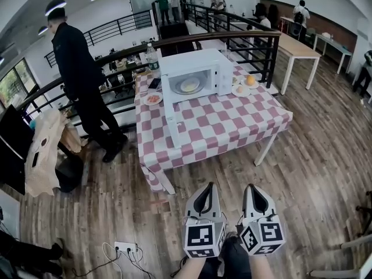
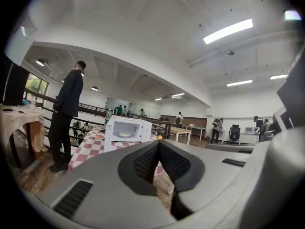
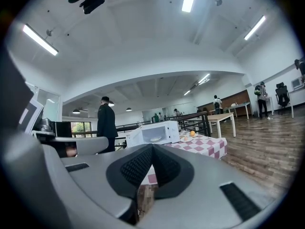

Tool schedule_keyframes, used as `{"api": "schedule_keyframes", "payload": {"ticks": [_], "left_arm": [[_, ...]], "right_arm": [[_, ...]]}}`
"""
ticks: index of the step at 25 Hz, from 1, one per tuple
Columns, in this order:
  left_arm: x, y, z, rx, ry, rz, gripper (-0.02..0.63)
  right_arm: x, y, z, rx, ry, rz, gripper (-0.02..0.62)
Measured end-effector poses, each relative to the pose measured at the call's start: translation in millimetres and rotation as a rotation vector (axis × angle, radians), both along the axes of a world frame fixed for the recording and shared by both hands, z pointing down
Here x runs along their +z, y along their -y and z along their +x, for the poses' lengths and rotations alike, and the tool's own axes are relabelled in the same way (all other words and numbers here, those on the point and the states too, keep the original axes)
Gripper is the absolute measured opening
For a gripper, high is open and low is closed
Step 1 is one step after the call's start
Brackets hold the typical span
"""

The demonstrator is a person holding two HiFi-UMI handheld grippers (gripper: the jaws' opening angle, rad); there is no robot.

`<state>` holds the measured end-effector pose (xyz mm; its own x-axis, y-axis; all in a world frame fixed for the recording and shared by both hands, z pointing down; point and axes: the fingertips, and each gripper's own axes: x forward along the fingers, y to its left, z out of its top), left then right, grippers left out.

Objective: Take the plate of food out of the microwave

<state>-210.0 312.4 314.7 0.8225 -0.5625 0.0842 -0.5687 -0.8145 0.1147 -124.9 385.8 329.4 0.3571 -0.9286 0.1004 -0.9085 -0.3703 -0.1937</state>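
Left tongs (image 1: 208, 187) and right tongs (image 1: 250, 188) both closed, empty, plate of food (image 1: 189, 86) inside open microwave (image 1: 216, 67) at counter's (image 1: 232, 118) far edge

Table (image 1: 265, 148), white-legged, standing on the wood-plank floor (image 1: 302, 173).
- Cover: red-and-white checked cloth (image 1: 232, 118), hanging over the edges.
- White microwave (image 1: 224, 74), towards the far side, its door (image 1: 172, 124) swung open to the left.
- Small plate (image 1: 153, 99) with reddish food, just left of the microwave.
- Dark flat item (image 1: 154, 83) beyond that plate; cannot tell what it is.
- Clear water bottle (image 1: 152, 57), upright, far left corner.
- Two plates right of the microwave: near one (image 1: 240, 90) with pale food, far one (image 1: 250, 81) with an orange.
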Motion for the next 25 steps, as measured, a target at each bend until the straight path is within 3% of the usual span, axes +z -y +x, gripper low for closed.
{"api": "schedule_keyframes", "payload": {"ticks": [11, 25], "left_arm": [[8.8, 48.9, 36.1, -0.057, 0.014, -0.013, 0.010], [0.5, 129.0, 120.7, -0.184, 0.010, -0.011, 0.010]], "right_arm": [[9.1, 55.6, 39.4, -0.063, 0.020, -0.007, -0.008], [-4.5, 142.8, 136.0, -0.176, 0.011, 0.004, -0.008]]}}
